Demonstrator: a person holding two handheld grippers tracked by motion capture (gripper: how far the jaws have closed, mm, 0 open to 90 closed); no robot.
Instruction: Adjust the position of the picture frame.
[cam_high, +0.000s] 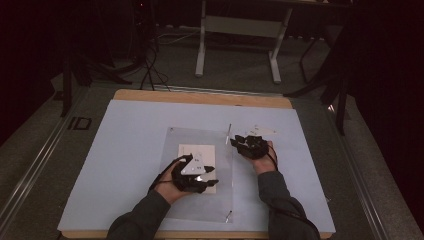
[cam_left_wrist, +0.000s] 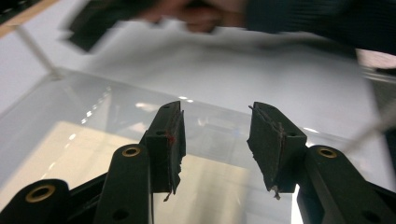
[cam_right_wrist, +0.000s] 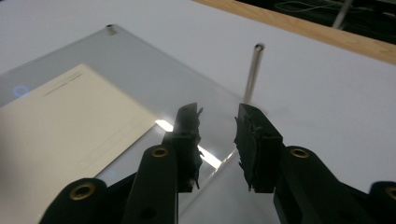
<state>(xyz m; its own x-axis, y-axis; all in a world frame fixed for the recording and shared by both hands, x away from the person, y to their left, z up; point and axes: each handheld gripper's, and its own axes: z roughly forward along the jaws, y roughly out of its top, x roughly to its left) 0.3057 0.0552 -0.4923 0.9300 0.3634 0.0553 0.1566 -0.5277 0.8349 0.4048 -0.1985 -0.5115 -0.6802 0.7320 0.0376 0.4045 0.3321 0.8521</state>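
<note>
A clear plastic sheet (cam_high: 200, 137) lies on the pale mat, with a cream card (cam_high: 196, 150) under its middle. My left gripper (cam_high: 212, 181) hovers low over the card's near right corner, pointing right. In the left gripper view its jaws (cam_left_wrist: 217, 121) stand open and bare above the sheet (cam_left_wrist: 93, 102) and card (cam_left_wrist: 70, 154). My right gripper (cam_high: 235, 141) is at the sheet's far right edge. Its jaws (cam_right_wrist: 218, 114) are open with nothing between them, just above that edge (cam_right_wrist: 140, 65) and short of a thin metal post (cam_right_wrist: 252, 70). The card (cam_right_wrist: 70, 121) lies to their left.
The pale mat (cam_high: 125, 160) covers a wooden table whose edge (cam_high: 200, 97) shows at the back. A small post (cam_high: 228, 216) stands at the sheet's near right corner, another (cam_right_wrist: 110, 28) at a far corner. White desk legs (cam_high: 201, 50) stand on the floor beyond.
</note>
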